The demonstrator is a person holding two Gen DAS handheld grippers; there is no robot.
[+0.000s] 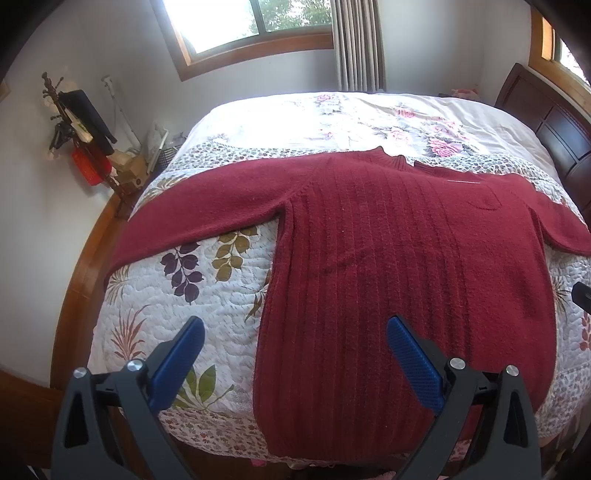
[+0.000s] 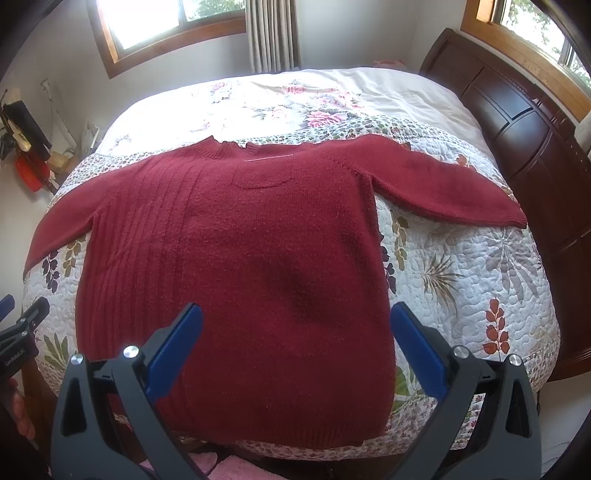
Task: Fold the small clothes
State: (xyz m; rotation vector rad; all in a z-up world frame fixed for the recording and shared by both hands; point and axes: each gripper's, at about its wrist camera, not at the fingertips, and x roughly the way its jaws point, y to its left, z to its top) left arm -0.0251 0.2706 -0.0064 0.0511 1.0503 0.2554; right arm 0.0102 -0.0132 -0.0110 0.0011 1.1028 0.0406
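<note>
**Sweater lying flat on quilt, both grippers spread and empty**

Sweater (image 1: 388, 236), dark red knit, is lying spread out on the floral quilt (image 1: 207, 295), body flat, both sleeves extended sideways, hem toward the cameras, collar toward the far side.

Left gripper (image 1: 295, 365) is hovering above the hem region with its blue-padded fingers (image 1: 177, 365) standing wide apart, gripping nothing. One finger is sitting over bare quilt, the other over the ribbed part of the sweater.

Right gripper (image 2: 295, 354) is likewise hovering with fingers (image 2: 417, 354) spread wide and empty, framing the plain-knit lower right part of the garment. A dark shadow is falling on the knit just ahead of it.

Part of the left gripper and a hand (image 2: 18, 410) are showing at the left edge of the right wrist view.

Beyond the sweater, the quilt is covering a bed with a dark wooden headboard (image 2: 517, 122) on the right. A wood-framed window (image 1: 243, 26) and a striped curtain (image 1: 356, 44) are occupying the far wall. A coat stand (image 1: 74, 125) hung with dark and red items is standing in the left corner.
</note>
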